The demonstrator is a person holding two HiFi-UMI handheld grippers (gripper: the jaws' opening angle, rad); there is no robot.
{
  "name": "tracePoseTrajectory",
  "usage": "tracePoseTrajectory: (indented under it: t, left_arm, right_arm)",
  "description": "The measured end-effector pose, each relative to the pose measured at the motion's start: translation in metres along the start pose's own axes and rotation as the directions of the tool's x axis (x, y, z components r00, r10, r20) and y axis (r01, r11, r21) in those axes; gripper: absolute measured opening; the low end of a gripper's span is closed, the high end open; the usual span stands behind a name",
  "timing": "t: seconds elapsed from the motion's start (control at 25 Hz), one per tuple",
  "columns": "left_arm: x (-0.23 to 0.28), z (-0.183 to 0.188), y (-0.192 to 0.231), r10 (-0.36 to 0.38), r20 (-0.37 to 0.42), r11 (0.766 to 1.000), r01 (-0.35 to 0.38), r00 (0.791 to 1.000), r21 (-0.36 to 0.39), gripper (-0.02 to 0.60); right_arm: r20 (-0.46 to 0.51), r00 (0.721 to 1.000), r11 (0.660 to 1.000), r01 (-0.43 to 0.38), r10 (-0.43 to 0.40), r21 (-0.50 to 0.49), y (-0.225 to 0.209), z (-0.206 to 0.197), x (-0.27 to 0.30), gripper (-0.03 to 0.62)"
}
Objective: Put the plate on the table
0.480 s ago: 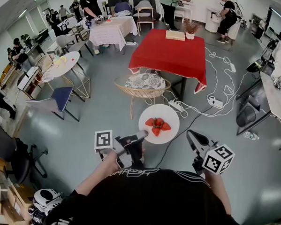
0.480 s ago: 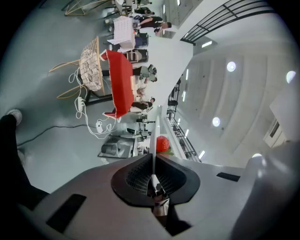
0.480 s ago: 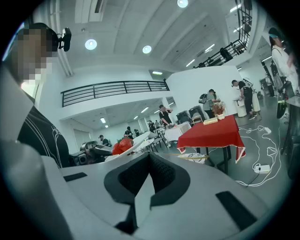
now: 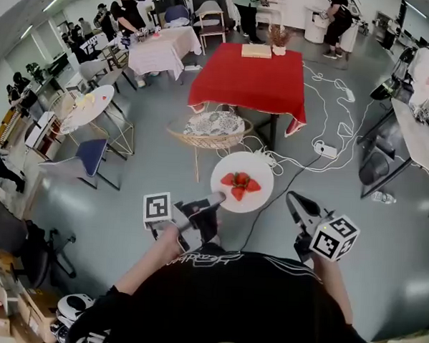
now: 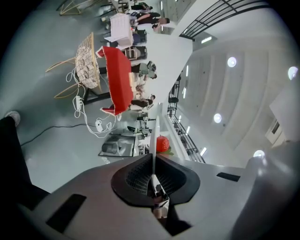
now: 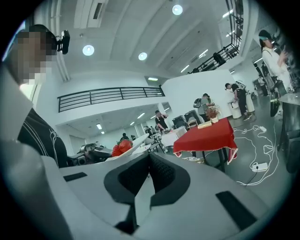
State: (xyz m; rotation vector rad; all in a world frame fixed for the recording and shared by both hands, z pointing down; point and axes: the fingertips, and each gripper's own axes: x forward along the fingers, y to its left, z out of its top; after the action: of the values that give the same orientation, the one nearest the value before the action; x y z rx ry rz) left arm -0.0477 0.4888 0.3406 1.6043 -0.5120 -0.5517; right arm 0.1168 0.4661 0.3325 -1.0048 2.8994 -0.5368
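Head view, looking steeply down: the left gripper [image 4: 214, 201] had its jaws clamped on the near rim of the plate [image 4: 243, 164], with the arm bent and reaching forward from the waist. The plate, carrying strawberries [image 4: 240, 183], hung level over the floor. It had edged toward the wicker stand [image 4: 209, 135] since a moment earlier. The red surface [image 4: 248, 79] lay well beyond, so the carry looked unfinished. The right gripper [image 4: 293, 200], jaws together and empty, pointed forward alongside.

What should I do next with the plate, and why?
Probably carry the plate forward, level, toward the red table: the left gripper is shut on its rim, it hangs over the floor, and strawberries sit on it.
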Motion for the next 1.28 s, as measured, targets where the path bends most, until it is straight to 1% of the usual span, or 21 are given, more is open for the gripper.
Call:
tracePoseTrajectory:
  t: [0.16,0.32,0.56,0.68,0.8,0.92,1.12,1.2,1.28]
  left_arm:
    - [0.012,0.002,-0.002,-0.005,-0.013,1.000,0.004,1.000,-0.004,0.020]
    - [0.017,0.010,0.004,-0.002,-0.011,1.000,0.002,1.000,-0.017,0.020]
    - [0.028,0.038,0.026,0.014,-0.006,0.999,-0.014,1.000,-0.039,0.020]
    - [0.039,0.057,0.035,0.012,-0.011,0.998,-0.013,1.000,-0.055,0.020]
    - [0.050,0.081,0.042,0.015,-0.019,0.997,-0.017,1.000,-0.071,0.020]
    - [0.065,0.114,0.050,0.029,-0.018,0.996,-0.030,0.999,-0.079,0.020]
    - [0.104,0.177,0.061,0.041,-0.043,0.993,-0.046,0.998,-0.108,0.020]
    - [0.125,0.203,0.062,0.042,-0.057,0.993,-0.048,0.997,-0.112,0.020]
    - [0.147,0.233,0.062,0.040,-0.067,0.993,-0.048,0.997,-0.112,0.020]
  right_arm:
    - [0.035,0.999,0.999,-0.007,0.005,0.033,-0.010,0.005,-0.001,0.008]
    - [0.033,0.999,0.998,-0.003,0.001,0.064,-0.020,0.002,0.006,0.008]
    - [0.003,1.000,0.995,0.003,-0.003,0.099,-0.042,-0.013,0.031,0.008]
    - [-0.003,1.000,0.994,0.012,-0.012,0.112,-0.057,-0.013,0.047,0.008]
    - [-0.004,1.000,0.993,0.026,-0.026,0.119,-0.076,-0.006,0.068,0.008]
    - [0.000,0.999,0.991,0.035,-0.035,0.128,-0.097,0.003,0.093,0.008]
    - [-0.009,0.998,0.983,0.064,-0.063,0.174,-0.143,0.015,0.141,0.008]
    - [-0.007,0.997,0.977,0.072,-0.072,0.199,-0.164,0.024,0.161,0.008]
    - [-0.016,0.996,0.975,0.085,-0.084,0.204,-0.188,0.035,0.184,0.008]
